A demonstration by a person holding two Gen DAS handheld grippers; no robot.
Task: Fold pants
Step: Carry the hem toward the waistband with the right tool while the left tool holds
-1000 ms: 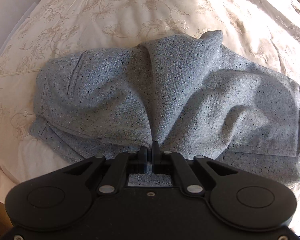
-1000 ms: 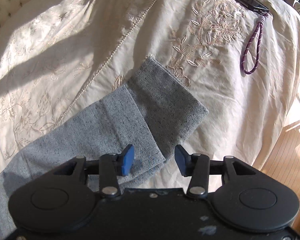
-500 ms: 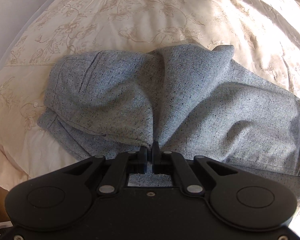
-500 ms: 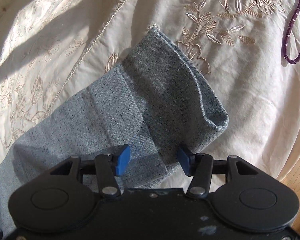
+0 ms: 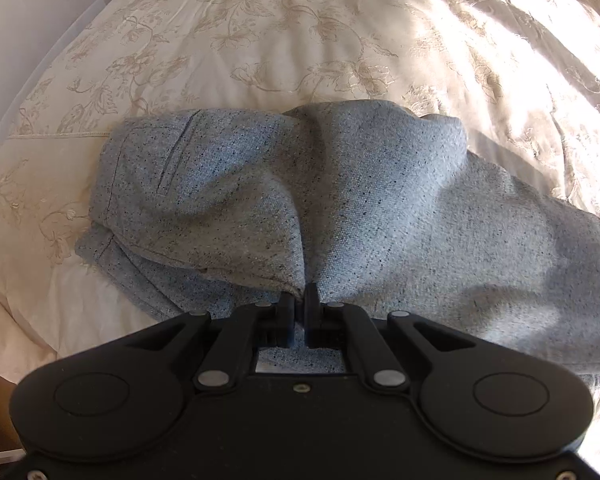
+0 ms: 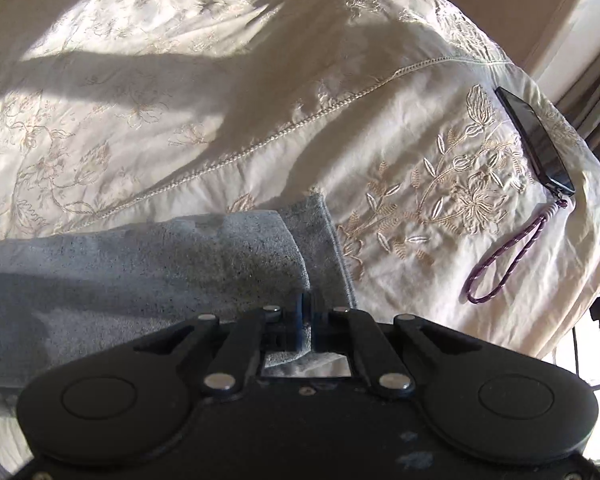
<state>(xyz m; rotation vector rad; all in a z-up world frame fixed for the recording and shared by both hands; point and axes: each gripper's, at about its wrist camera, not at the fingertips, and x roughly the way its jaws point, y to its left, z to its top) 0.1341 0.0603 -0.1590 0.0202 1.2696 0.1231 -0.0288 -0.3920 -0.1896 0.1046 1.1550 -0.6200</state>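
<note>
The left gripper (image 5: 300, 300) is clamped on the pants (image 5: 340, 200) near the waist; the right gripper (image 6: 306, 312) pinches the leg cuffs (image 6: 300, 248), likely readying the lengthwise fold across the bedspread (image 6: 220, 100).

Harsh sunlight, hard shadows, perhaps overexposed.

The right hand-held gripper (image 6: 306, 312) has its blue-padded fingers pressed together on the edge of the grey pants (image 6: 148, 264), pinching the cloth at the leg end. The leg runs off to the left, with a second layer of the same grey cloth showing just beside the fingers on the right. The pants lie on a bed under a cream bedspread (image 6: 220, 112) embroidered with flowers and crossed by a stitched seam. Well apart, near the bedspread's right edge, lies a dark phone (image 6: 536, 140) with a purple wrist cord (image 6: 508, 268).
</note>
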